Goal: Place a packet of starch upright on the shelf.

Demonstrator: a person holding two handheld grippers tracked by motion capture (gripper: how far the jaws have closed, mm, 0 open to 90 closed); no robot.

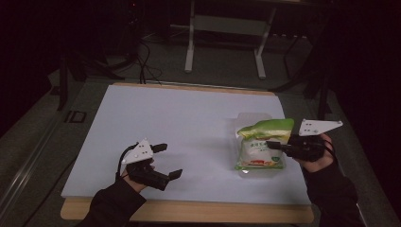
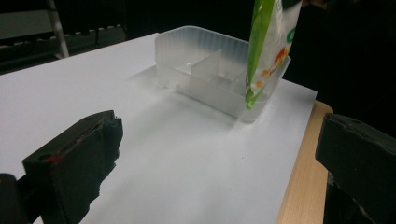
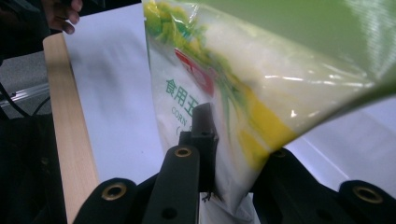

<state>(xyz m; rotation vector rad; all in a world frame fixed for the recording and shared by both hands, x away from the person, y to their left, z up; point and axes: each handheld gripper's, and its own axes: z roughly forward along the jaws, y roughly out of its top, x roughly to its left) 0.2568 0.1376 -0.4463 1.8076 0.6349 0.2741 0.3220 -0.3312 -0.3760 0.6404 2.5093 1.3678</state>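
my right gripper fingers pinch the green-and-white bag, hanging over the clear divided tray near the counter edge. my left gripper fingers are spread, empty. the slick film may slip, or catch the tray wall and tip it.

High view dim, room beyond counter near black; white sheet only bright area, slightly bluish. Soft shadow beside plastic tray in left gripper view. Right gripper view: bag too close, blurred, small glare streaks on film. Near tool jaws out of focus. Mild noise throughout.
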